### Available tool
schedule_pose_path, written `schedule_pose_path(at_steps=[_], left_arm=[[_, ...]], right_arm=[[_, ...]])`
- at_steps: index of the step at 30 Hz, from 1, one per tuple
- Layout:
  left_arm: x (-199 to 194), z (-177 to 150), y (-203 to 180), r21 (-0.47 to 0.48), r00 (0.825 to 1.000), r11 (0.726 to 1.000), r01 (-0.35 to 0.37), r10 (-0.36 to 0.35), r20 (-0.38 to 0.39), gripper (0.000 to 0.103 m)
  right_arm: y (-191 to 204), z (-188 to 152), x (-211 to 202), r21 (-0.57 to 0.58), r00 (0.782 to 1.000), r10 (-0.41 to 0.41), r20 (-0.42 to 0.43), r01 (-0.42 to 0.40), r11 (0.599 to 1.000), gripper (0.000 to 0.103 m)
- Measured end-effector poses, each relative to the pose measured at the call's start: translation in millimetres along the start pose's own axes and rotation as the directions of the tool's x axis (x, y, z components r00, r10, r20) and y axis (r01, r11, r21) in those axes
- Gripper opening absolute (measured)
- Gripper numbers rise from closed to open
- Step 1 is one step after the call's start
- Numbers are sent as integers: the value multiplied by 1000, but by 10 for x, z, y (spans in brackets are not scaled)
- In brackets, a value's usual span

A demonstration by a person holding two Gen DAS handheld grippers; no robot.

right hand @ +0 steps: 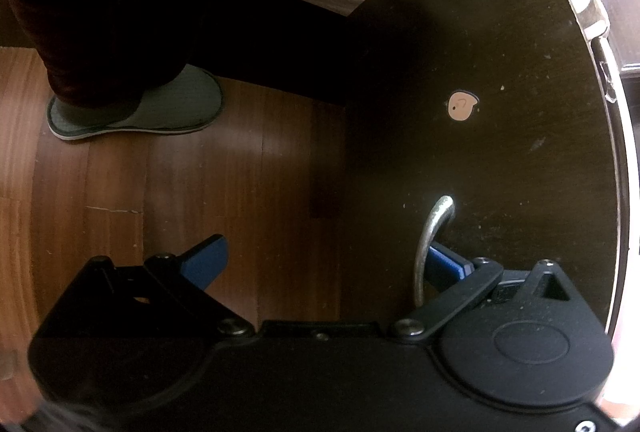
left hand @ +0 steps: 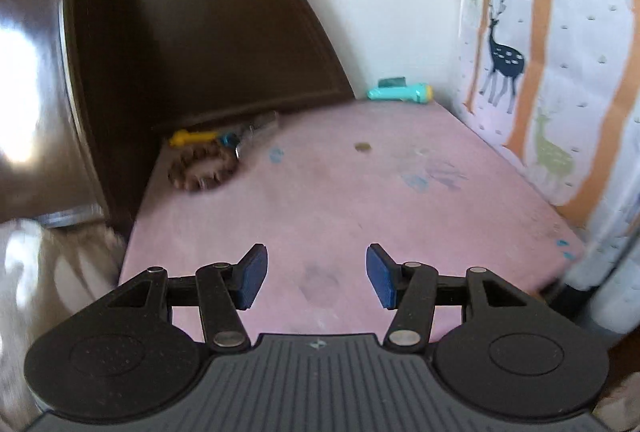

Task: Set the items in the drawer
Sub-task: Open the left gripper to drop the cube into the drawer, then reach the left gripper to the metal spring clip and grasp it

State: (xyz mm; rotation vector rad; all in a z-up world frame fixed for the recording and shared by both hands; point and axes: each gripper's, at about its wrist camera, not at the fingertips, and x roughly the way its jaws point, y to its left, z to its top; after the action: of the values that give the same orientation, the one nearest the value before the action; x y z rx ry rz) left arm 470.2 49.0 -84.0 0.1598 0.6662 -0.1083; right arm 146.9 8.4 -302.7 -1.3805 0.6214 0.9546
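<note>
In the left wrist view my left gripper (left hand: 316, 274) is open and empty above the near end of a pink tabletop (left hand: 360, 200). On it lie a brown bead bracelet (left hand: 203, 168), a yellow toy piece (left hand: 192, 138), a small blue item (left hand: 229, 138), a teal and yellow flashlight (left hand: 401, 92) at the far edge and a coin (left hand: 362, 147). In the right wrist view my right gripper (right hand: 320, 264) is open. Its right finger (right hand: 444, 266) is hooked behind the curved metal handle (right hand: 430, 236) of the dark drawer front (right hand: 500, 152).
A dark brown headboard (left hand: 192, 32) stands left of the pink top, and a deer-print curtain (left hand: 560, 52) hangs on the right. In the right wrist view there is wood floor (right hand: 160, 172), a person's grey slipper (right hand: 136, 110) and a small sticker (right hand: 462, 106) on the drawer front.
</note>
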Motion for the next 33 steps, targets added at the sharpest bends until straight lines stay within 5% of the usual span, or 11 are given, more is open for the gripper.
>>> schedule_pose_path(at_steps=[10, 22, 33], left_arm=[[761, 441, 148, 192, 1000, 981, -15, 16, -3, 53], [1556, 879, 301, 307, 999, 951, -44, 44, 8, 53], [2250, 1121, 456, 392, 996, 920, 5, 30, -84, 53]], right_arm=[[11, 5, 9, -8, 1000, -6, 4, 6, 1000, 103], [24, 0, 22, -17, 1000, -8, 14, 8, 1000, 103], [10, -33, 31, -9, 1000, -9, 29, 9, 1000, 103]])
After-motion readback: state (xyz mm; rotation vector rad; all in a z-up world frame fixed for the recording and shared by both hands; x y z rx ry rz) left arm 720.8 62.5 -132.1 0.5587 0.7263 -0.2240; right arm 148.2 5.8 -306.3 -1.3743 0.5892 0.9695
